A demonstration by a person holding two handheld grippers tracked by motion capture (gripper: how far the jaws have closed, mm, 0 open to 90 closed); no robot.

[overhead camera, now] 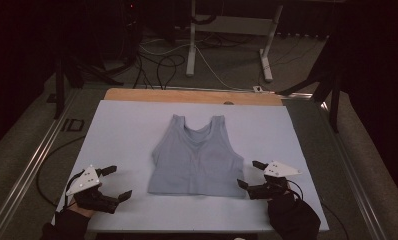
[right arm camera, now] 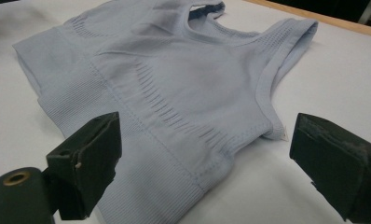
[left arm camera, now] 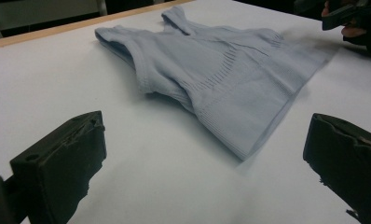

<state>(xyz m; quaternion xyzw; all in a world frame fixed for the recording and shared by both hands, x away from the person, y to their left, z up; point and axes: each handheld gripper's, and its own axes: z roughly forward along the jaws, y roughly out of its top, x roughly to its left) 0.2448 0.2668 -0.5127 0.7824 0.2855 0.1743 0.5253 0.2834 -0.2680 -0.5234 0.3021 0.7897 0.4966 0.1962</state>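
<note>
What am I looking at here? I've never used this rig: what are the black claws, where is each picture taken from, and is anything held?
A person holds a two-jaw gripper in each gloved hand. The high view looks down on the table: the left gripper sits near its bottom left, the right gripper at bottom right. The other two pictures come from cameras riding on each gripper, looking out between its black jaws. A pale blue tank top lies flat on the white surface between them. Both grippers are open and hold nothing; the right one hovers over the top's hem corner.
</note>
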